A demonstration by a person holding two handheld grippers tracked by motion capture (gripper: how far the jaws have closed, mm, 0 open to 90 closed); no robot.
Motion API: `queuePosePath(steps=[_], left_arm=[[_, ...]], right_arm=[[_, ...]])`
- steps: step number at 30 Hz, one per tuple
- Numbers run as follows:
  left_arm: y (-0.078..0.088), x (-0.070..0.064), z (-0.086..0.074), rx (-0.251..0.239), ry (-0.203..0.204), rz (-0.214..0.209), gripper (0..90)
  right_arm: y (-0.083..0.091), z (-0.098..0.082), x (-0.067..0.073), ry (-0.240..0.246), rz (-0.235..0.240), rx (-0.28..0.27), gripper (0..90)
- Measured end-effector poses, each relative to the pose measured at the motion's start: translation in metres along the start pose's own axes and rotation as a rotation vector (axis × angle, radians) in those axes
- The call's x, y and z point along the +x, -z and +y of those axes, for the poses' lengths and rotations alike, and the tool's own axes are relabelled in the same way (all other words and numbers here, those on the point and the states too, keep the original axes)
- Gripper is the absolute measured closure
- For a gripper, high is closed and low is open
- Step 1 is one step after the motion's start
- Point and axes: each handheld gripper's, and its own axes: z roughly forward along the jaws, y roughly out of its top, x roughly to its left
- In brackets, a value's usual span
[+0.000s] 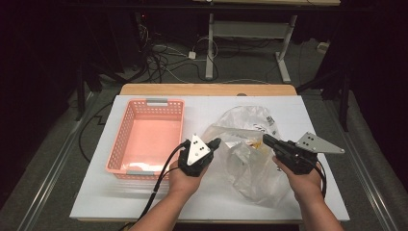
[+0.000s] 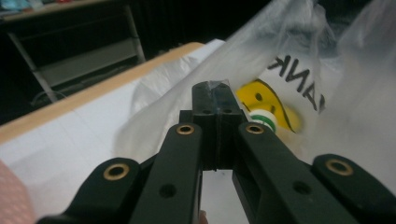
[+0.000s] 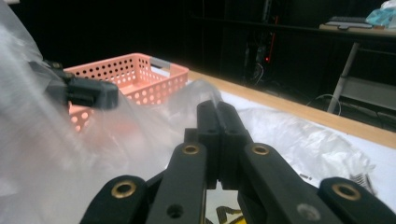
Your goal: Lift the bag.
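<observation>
A crumpled clear plastic bag (image 1: pixel 252 173) with black lettering and a yellow smiley print (image 2: pixel 261 95) lies on the white table top (image 1: pixel 202 108), right of centre. My left gripper (image 1: pixel 215 142) is shut, pinching the bag's film at its left edge, which drapes over the jaw tips in the left gripper view (image 2: pixel 215 93). My right gripper (image 1: pixel 266 139) is shut on the film at the bag's right side, with film bunched around its tips (image 3: pixel 217 109). Between them the bag's mouth is held up. A small white-and-green round thing (image 2: pixel 262 117) shows through the film.
An empty pink perforated basket (image 1: pixel 144 103) stands on the left half of the table, close to my left hand; its wall (image 3: pixel 135 70) shows behind the bag. The table's wooden back edge (image 1: pixel 207 89) borders a floor with cables and a desk frame (image 1: pixel 210 48).
</observation>
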Motion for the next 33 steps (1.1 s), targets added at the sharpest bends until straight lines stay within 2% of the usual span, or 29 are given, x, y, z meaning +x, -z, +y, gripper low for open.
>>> queuePosePath(steps=[1,5,10,15,21,22,26,29,33], left_arm=[[0.001,0.001,0.003,-0.008,0.004,0.005,88.5],[0.006,0.005,0.020,-0.043,-0.027,0.040,88.5],[0.005,0.008,0.044,-0.070,-0.028,0.050,88.6],[0.009,0.011,0.069,-0.119,-0.049,0.066,88.6],[0.014,0.018,0.092,-0.153,-0.061,0.087,88.6],[0.014,0.019,0.095,-0.159,-0.062,0.091,88.6],[0.011,0.022,0.107,-0.192,-0.046,0.092,88.6],[0.009,0.021,0.121,-0.218,-0.039,0.077,88.6],[0.007,0.009,0.142,-0.253,-0.070,0.045,88.6]], right_arm=[[-0.001,0.002,0.000,-0.002,-0.002,-0.007,90.0],[-0.003,0.012,0.000,-0.001,-0.004,-0.040,90.0],[-0.011,0.024,-0.003,0.004,-0.020,-0.055,90.0],[-0.018,0.036,-0.007,0.006,-0.030,-0.071,90.0],[-0.020,0.045,-0.006,-0.003,-0.037,-0.092,90.0],[-0.020,0.046,-0.007,0.008,-0.037,-0.095,90.0],[-0.024,0.051,-0.006,-0.002,-0.042,-0.108,90.0],[-0.029,0.056,-0.004,0.001,-0.037,-0.115,90.0],[-0.038,0.065,0.002,0.014,-0.013,-0.121,90.0]])
